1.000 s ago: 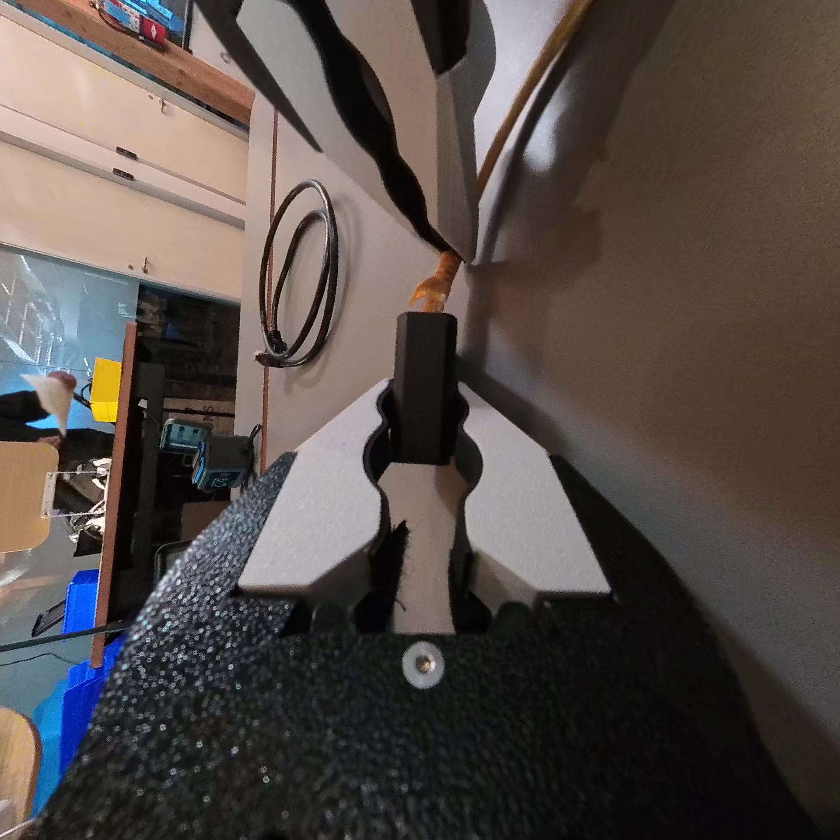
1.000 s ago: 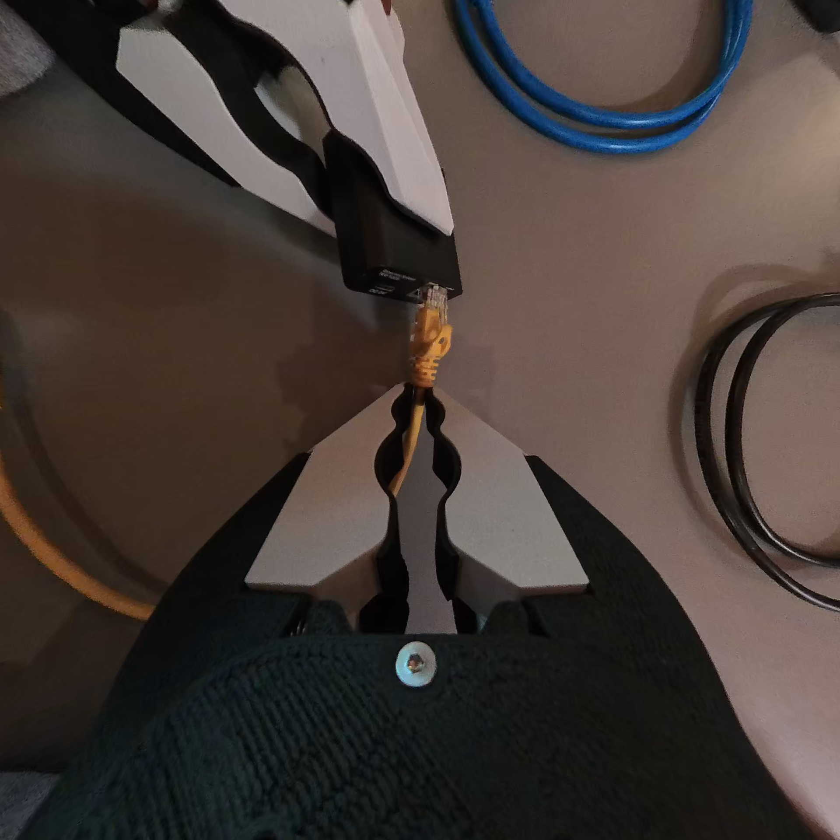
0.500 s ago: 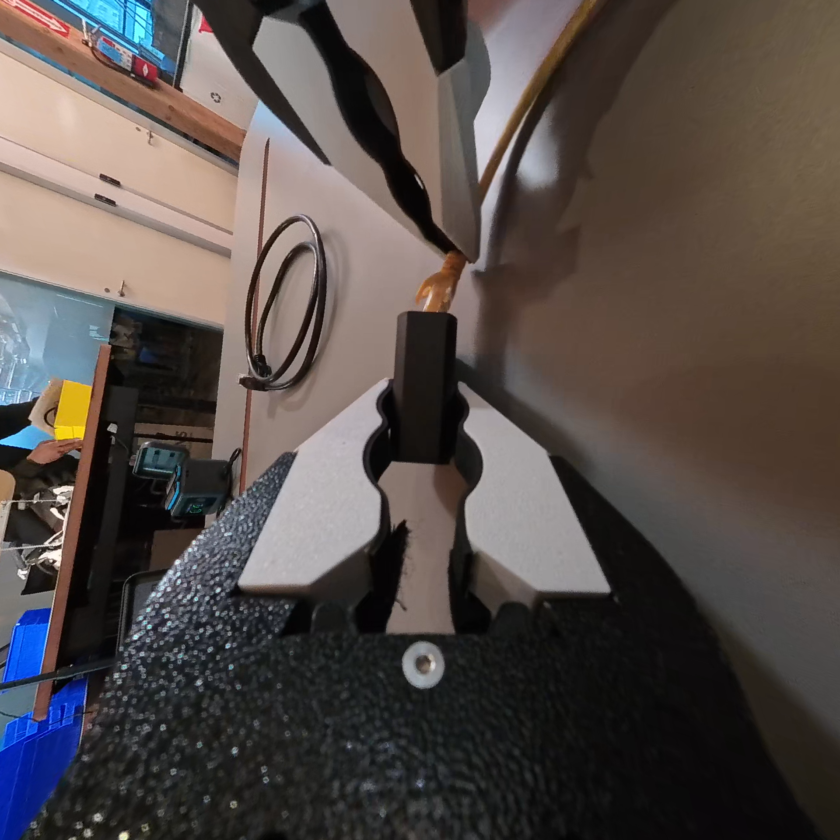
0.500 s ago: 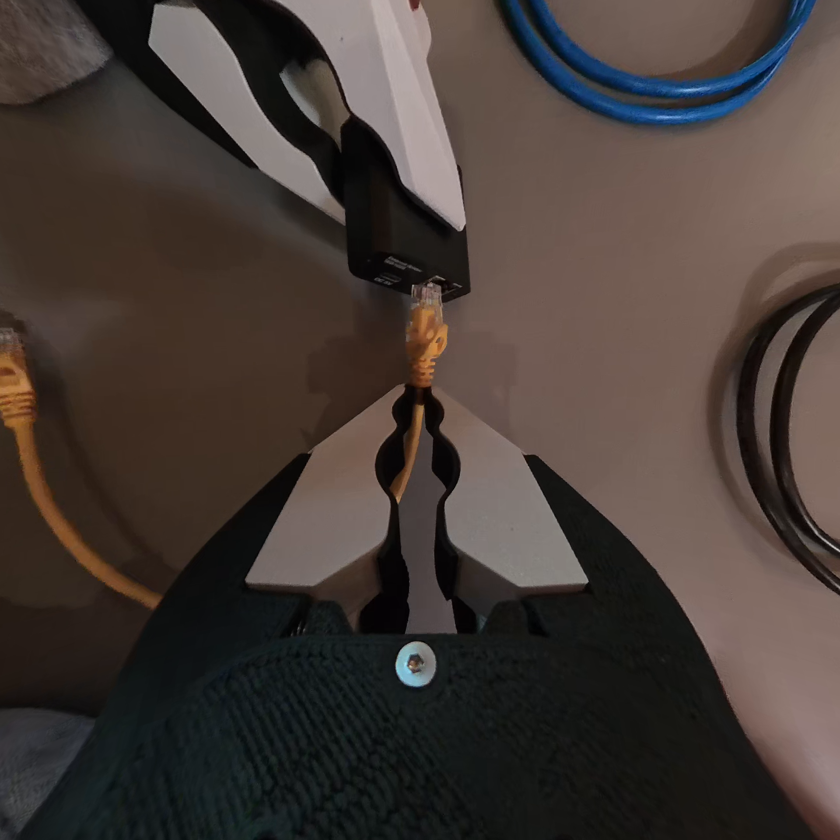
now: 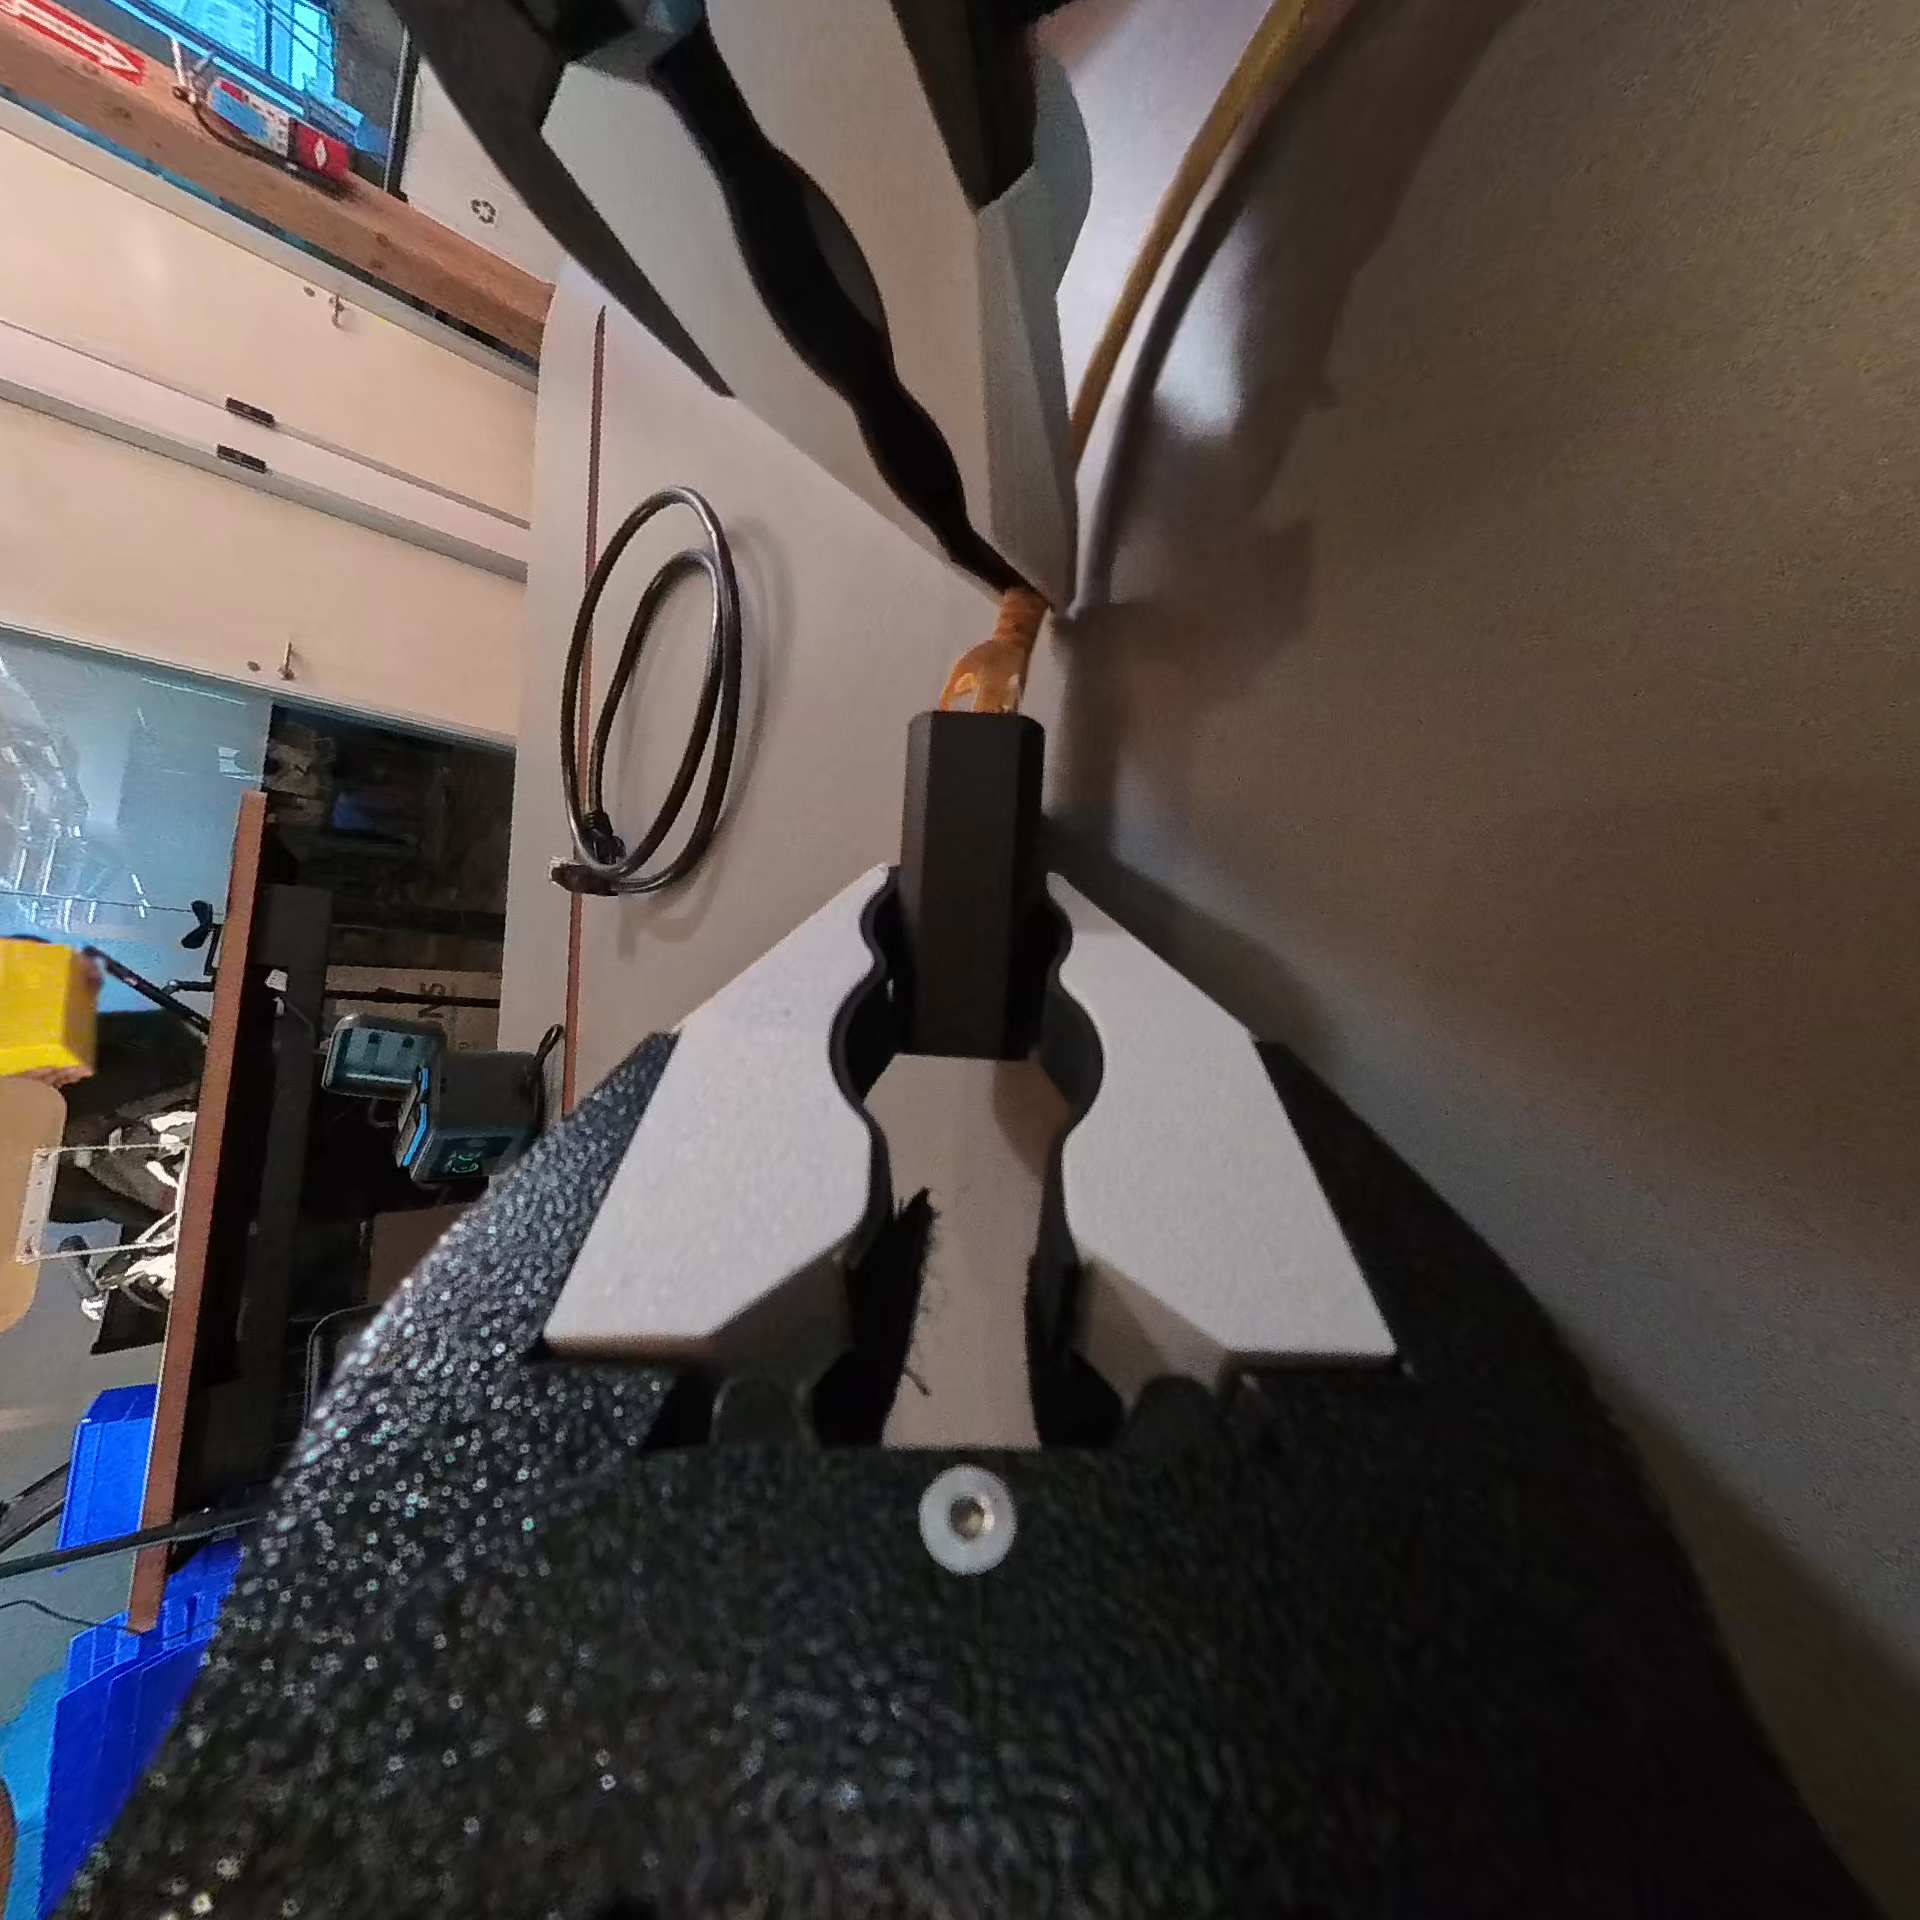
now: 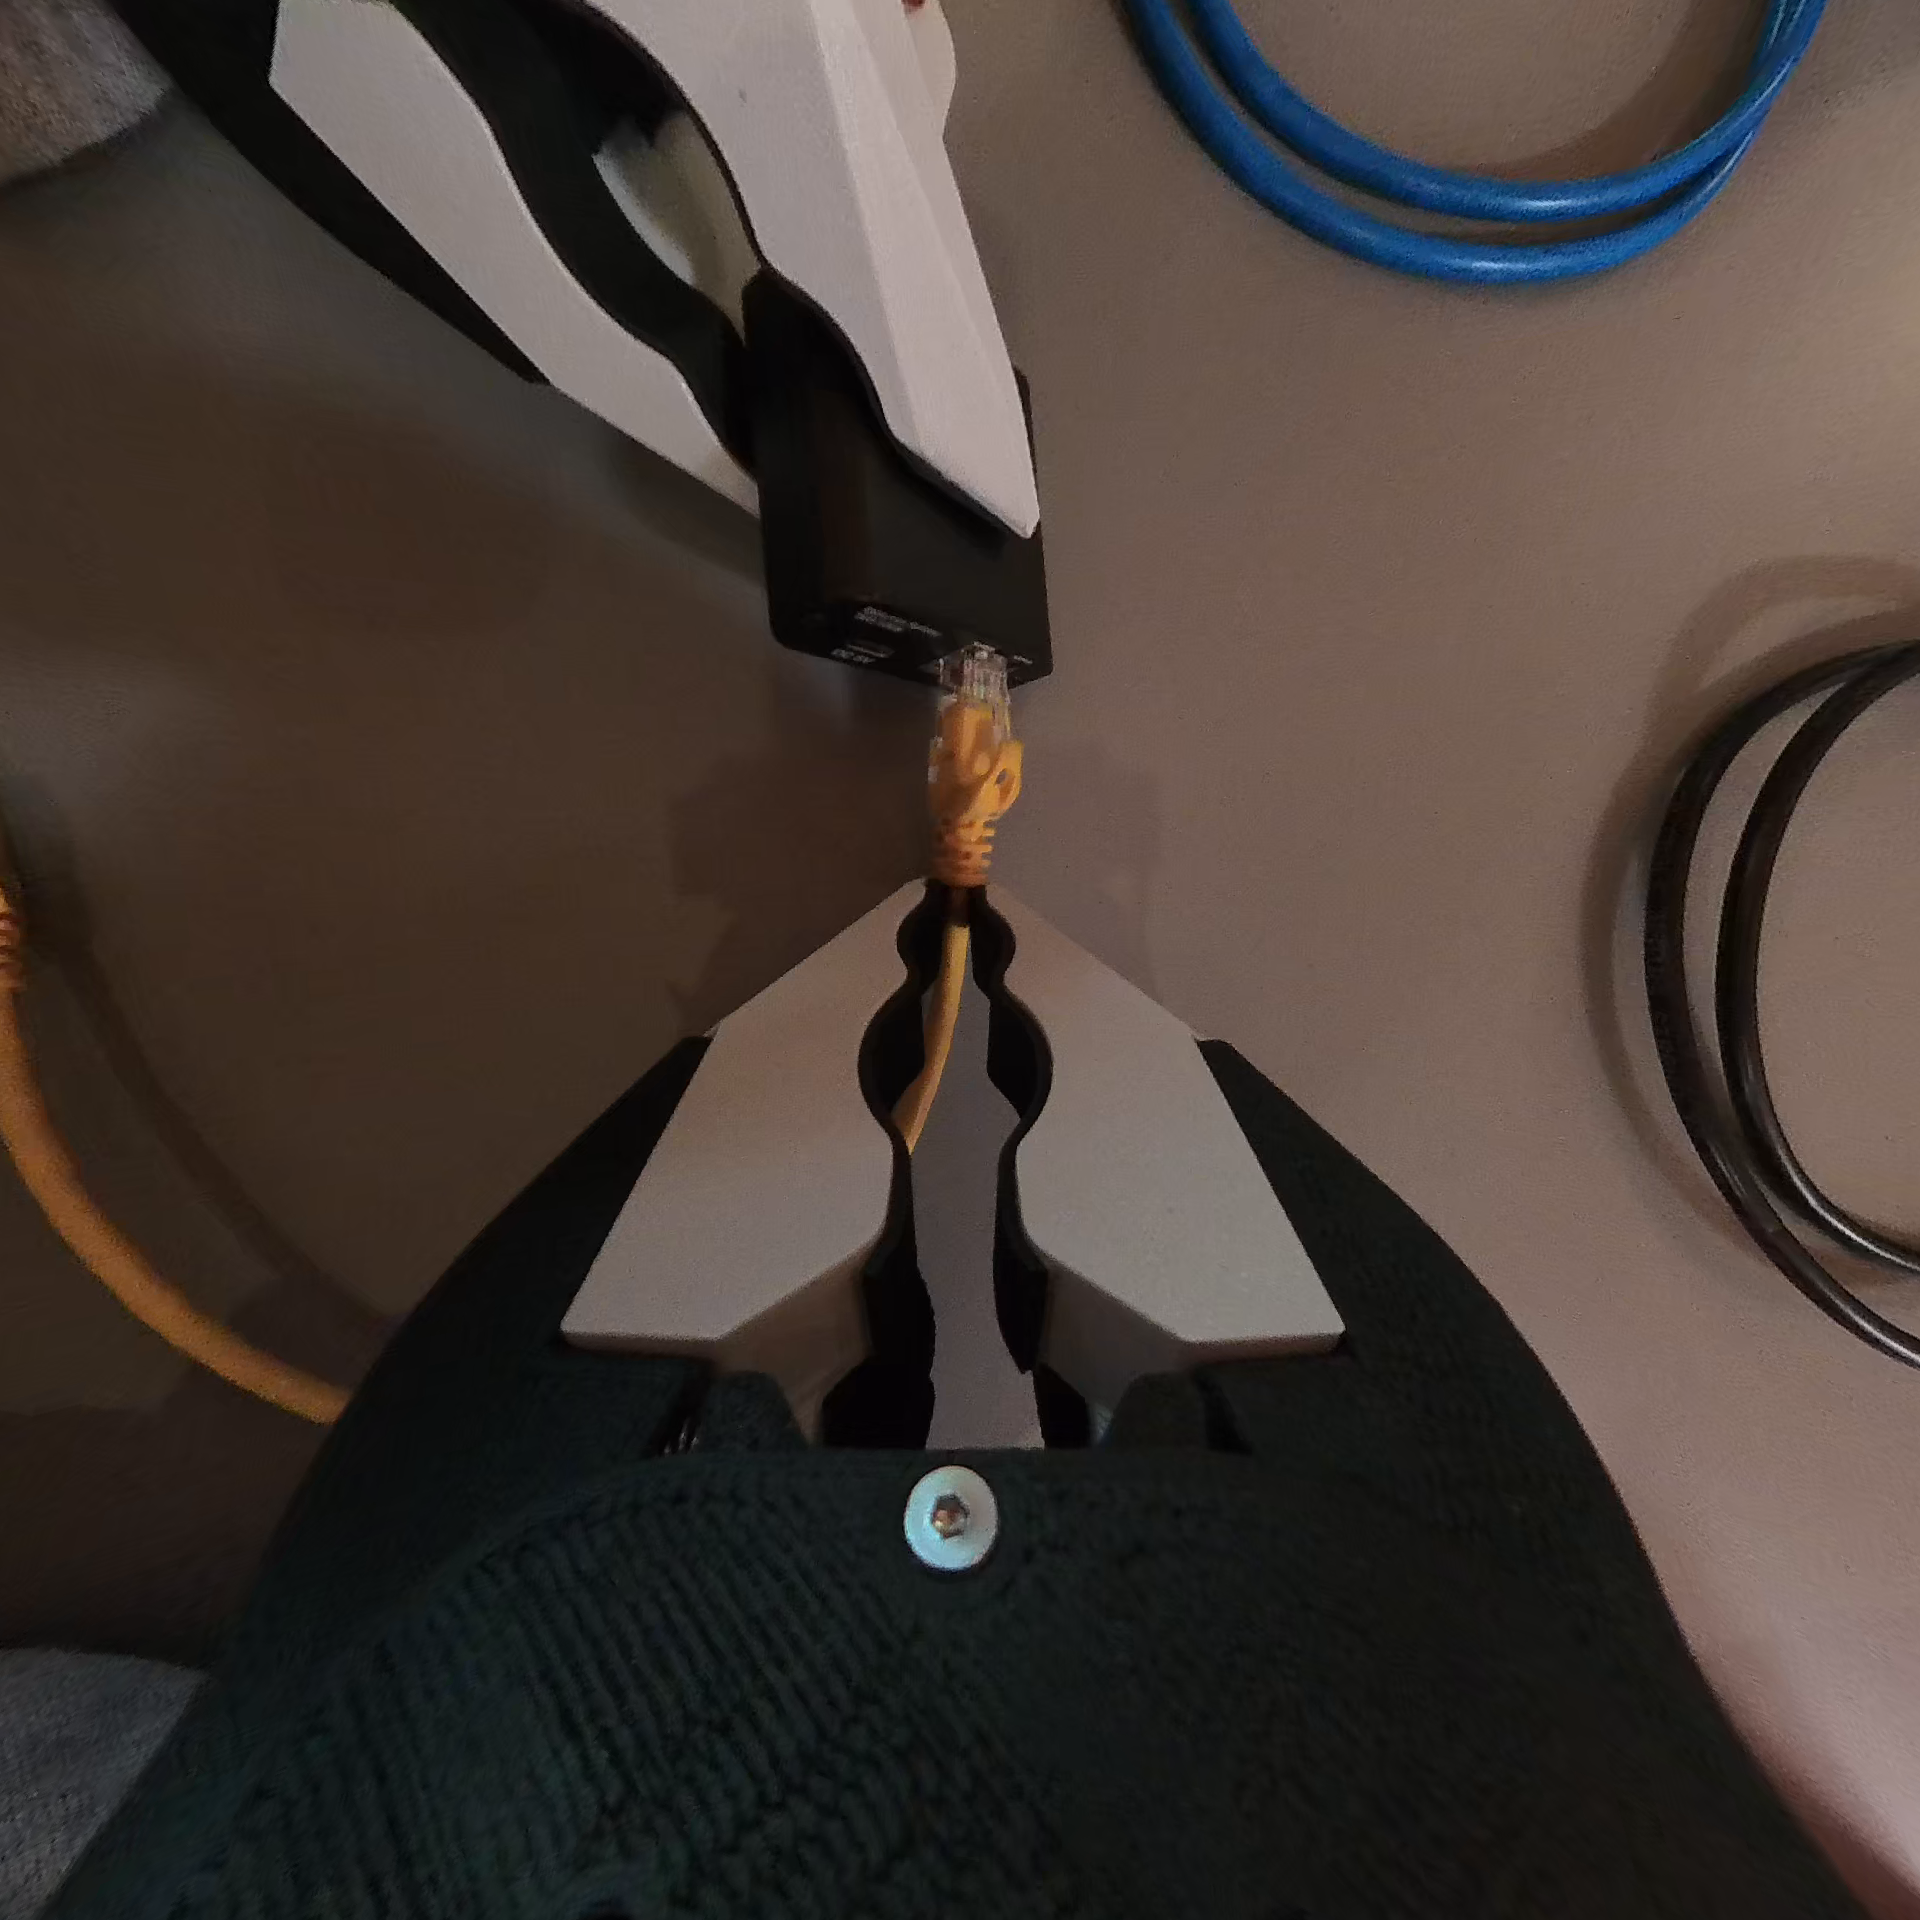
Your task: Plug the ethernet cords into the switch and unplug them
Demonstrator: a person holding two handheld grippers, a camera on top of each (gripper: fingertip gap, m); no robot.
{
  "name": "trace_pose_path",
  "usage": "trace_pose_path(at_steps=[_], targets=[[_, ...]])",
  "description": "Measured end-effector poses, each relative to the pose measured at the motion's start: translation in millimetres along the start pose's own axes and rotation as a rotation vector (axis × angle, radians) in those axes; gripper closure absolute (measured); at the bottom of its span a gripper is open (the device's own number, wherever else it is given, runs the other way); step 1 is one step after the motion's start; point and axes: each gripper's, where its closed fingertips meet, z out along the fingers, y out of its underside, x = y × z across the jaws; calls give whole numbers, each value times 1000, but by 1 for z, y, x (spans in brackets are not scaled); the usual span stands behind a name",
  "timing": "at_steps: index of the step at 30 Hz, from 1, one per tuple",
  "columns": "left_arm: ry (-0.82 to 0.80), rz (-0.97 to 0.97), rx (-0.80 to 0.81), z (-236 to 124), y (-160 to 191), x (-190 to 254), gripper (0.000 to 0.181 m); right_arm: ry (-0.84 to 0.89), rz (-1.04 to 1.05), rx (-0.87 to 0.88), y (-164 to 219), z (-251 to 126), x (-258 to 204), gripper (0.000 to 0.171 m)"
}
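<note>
The left gripper (image 5: 961,883) has a black speckled body, two pale grey wedge fingers (image 5: 727,1174) with wavy black inner pads and a silver screw (image 5: 966,1519). The right gripper (image 6: 956,894) has a dark ribbed body, like fingers (image 6: 1164,1174) and a washer-set hex screw (image 6: 948,1530).

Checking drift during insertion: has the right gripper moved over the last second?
Yes, slightly: blue cable and black cable slid up-right in its view, so the right gripper drifted down-left, away from them.

Workshop, blue storage bins (image 5: 99,1475), coiled cables (image 5: 649,691)
</note>
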Motion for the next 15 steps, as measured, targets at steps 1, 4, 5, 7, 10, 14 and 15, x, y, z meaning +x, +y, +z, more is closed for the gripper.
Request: trace_pose_path(at_steps=[1,4,5,7,10,14,15], targets=[[2,-6,1,0,0,0,160,1,1,8,-1,-1,1,169],[12,-20,5,0,0,1,160,-1,6,64,-7,-4,2,169],[15,-28,8,0,0,1,160,-5,10,76,-8,-4,2,169],[25,-50,15,1,-1,1,159,-19,21,94,-8,-3,3,169],[48,-96,28,2,-1,1,159,-50,49,131,-9,-1,3,169],[92,-173,54,3,-1,1,159,-87,99,187,-10,0,5,169],[98,-194,57,3,-1,0,159,-89,106,198,-10,1,6,169]])
